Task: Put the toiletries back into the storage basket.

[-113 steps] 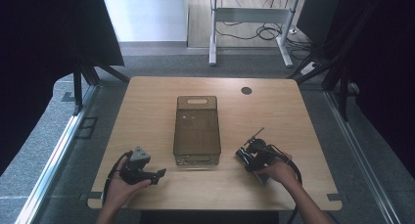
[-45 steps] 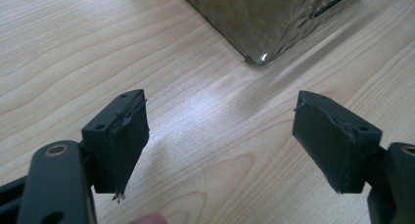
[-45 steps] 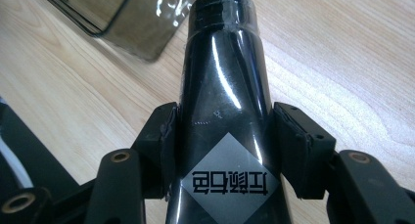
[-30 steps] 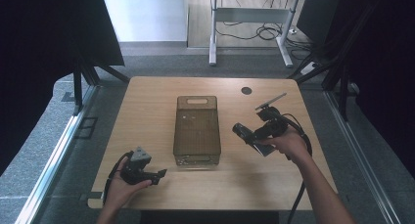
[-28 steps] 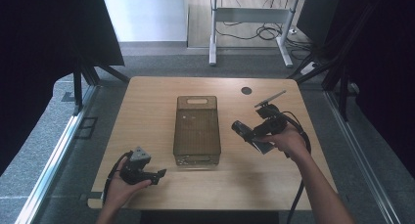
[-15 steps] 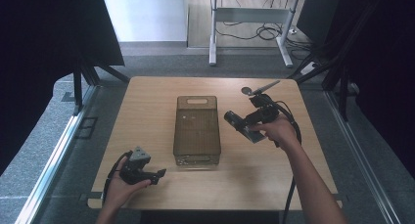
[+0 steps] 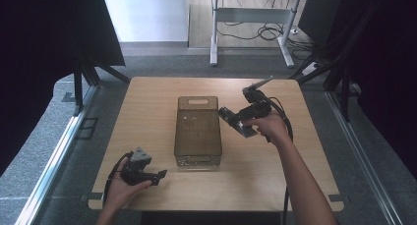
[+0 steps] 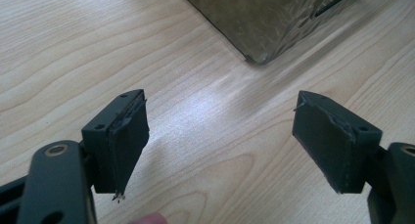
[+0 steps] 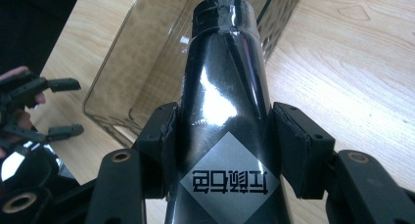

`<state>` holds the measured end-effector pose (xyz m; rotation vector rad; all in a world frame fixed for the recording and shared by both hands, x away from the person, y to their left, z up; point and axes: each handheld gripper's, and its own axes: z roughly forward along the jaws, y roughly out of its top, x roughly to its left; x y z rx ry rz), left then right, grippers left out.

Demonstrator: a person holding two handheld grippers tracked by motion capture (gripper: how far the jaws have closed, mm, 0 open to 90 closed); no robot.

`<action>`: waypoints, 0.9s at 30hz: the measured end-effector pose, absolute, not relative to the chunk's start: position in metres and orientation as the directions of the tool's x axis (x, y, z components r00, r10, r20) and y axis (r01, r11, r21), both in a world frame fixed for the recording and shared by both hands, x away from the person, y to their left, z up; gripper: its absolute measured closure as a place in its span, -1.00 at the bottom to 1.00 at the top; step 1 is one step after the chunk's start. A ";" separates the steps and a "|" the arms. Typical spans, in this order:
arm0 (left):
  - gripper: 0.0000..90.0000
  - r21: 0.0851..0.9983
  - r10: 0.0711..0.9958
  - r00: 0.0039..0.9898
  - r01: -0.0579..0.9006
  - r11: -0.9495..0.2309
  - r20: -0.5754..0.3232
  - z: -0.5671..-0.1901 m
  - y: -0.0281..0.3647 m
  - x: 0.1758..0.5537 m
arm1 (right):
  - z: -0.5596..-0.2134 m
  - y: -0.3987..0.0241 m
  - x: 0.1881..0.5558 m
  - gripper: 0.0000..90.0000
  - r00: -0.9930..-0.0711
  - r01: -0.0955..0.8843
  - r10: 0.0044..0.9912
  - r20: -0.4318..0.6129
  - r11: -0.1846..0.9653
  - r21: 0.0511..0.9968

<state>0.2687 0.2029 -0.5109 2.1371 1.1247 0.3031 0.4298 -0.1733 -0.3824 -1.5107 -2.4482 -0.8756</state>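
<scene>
A glossy black bottle [image 9: 225, 87] with a grey diamond label sits between the pads of my right gripper [image 9: 222, 133], which is shut on its body. In the high view the right gripper [image 7: 240, 120] holds the bottle [image 7: 227, 114] above the table, just right of a smoky translucent bin [image 7: 197, 101], neck pointing toward the bin [image 9: 142, 62]. My left gripper [image 7: 158, 176] rests near the table's front left corner. Its jaws [image 8: 220, 136] stand wide open over bare wood, with a corner of the bin [image 8: 264, 23] ahead.
The wooden table [image 7: 147, 102] has dark curtains at both sides and grey floor around it. A metal desk frame [image 7: 251, 18] with cables stands beyond the far edge. The left hand and its gripper [image 9: 39, 106] show at the left of the right gripper view.
The right hand has carried the bottle from the table's front right, away from the person and leftward, up beside the bin. The left gripper has stayed put.
</scene>
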 end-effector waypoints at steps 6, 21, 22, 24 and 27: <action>-0.52 0.672 0.794 0.599 0.633 -0.385 -0.110 -0.511 0.203 0.269 | -0.388 -0.162 0.437 0.01 -0.492 0.854 0.773 0.402 0.337 0.397; -0.52 0.672 0.790 0.602 0.632 -0.386 -0.112 -0.512 0.202 0.269 | -0.392 -0.133 0.451 0.01 -0.479 0.862 0.780 0.403 0.330 0.385; -0.52 0.672 0.791 0.601 0.633 -0.385 -0.114 -0.512 0.202 0.269 | -0.393 -0.131 0.452 0.01 -0.478 0.863 0.781 0.403 0.330 0.384; -0.52 0.672 0.789 0.604 0.631 -0.387 -0.114 -0.512 0.202 0.269 | -0.395 -0.127 0.453 0.01 -0.471 0.867 0.783 0.406 0.324 0.380; -0.52 0.673 0.787 0.605 0.633 -0.383 -0.121 -0.513 0.203 0.270 | -0.398 -0.120 0.454 0.01 -0.472 0.866 0.784 0.403 0.326 0.380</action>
